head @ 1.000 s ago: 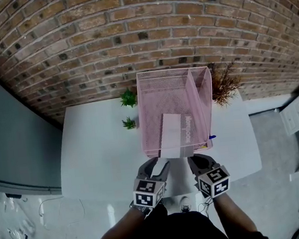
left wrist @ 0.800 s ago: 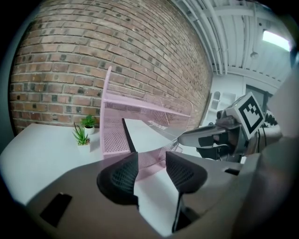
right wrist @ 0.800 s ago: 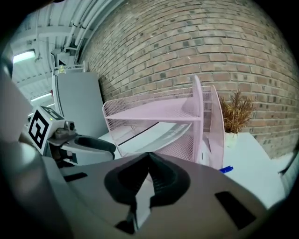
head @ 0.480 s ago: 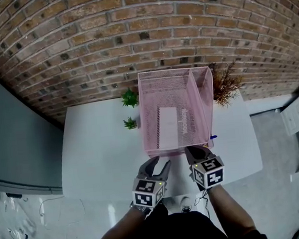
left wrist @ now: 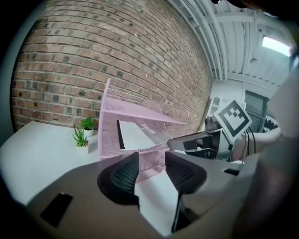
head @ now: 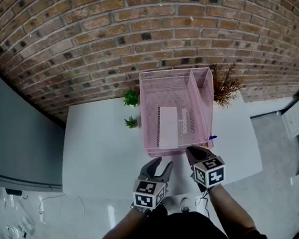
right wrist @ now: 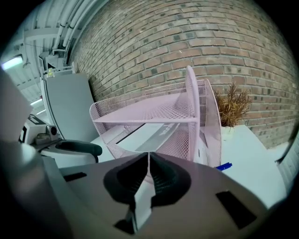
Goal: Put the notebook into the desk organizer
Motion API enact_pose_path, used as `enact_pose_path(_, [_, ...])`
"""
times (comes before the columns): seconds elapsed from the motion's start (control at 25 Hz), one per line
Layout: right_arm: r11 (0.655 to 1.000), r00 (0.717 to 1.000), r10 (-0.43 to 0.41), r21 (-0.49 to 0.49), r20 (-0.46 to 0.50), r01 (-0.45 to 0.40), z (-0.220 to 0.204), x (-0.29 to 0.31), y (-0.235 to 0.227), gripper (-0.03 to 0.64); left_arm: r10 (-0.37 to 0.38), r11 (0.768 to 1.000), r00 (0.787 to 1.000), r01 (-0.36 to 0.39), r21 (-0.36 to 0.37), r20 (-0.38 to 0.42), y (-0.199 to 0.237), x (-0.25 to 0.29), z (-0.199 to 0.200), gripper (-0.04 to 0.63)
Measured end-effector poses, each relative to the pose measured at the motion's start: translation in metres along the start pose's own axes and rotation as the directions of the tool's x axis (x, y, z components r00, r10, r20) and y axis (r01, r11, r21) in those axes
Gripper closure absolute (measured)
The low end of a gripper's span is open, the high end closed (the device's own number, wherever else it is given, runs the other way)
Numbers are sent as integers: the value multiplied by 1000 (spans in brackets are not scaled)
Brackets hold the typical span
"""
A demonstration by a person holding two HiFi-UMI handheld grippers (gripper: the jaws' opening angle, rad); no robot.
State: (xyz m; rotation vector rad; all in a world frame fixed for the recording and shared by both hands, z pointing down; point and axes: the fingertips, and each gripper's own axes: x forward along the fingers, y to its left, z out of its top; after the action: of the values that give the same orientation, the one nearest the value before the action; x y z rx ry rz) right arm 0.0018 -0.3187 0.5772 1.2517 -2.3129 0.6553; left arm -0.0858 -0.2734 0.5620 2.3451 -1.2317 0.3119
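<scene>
The pink mesh desk organizer (head: 174,72) stands at the back of the white table (head: 99,147). A white-and-grey notebook (head: 168,126) lies flat in its lower tray, also seen in the left gripper view (left wrist: 138,135) and the right gripper view (right wrist: 149,133). My left gripper (head: 161,163) hovers just before the organizer's front edge; its jaws have just been closing slightly but stand wide open (left wrist: 152,170) with nothing between them. My right gripper (head: 194,150) is at the front right corner; its jaws (right wrist: 148,170) have just been opening a crack, a mere slit, holding nothing.
Two small green potted plants (head: 130,98) (head: 131,122) stand left of the organizer, a dried brown plant (head: 224,85) right of it. A blue pen (head: 211,136) lies by the organizer's right front corner. A brick wall closes the back; the table's front edge is under my grippers.
The notebook, which jutted out of the organizer's front, has slid fully inside. My right gripper moved forward to the organizer's front edge; the left one stayed put.
</scene>
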Motion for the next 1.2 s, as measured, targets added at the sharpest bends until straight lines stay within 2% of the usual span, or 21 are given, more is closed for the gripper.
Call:
enact_pose_path(0.4, [999,999,34,-31,31,-33,1,-17,1,600,24,1000,999,-24,15,24,-14,-6,7,439])
enact_pose_path(0.56, [992,992,93,-95,84,-85,13,-30,11,612,50,998,997,-51,25,52,-19,-11,14,485])
enact_pose_path(0.72, [978,981,156,-156,117,-136,21,-46,20,612,102,994,991,-105,33,81,-23,-20,23,574])
enact_pose_path(0.88, [959,967,217,-214,132,-186,27,-67,25,613,165,985,979,-170,33,119,-32,-31,34,588])
enact_pose_path(1.2, [916,927,340,-280,156,-289,30,-109,31,612,275,959,940,-284,17,201,-63,-65,45,589])
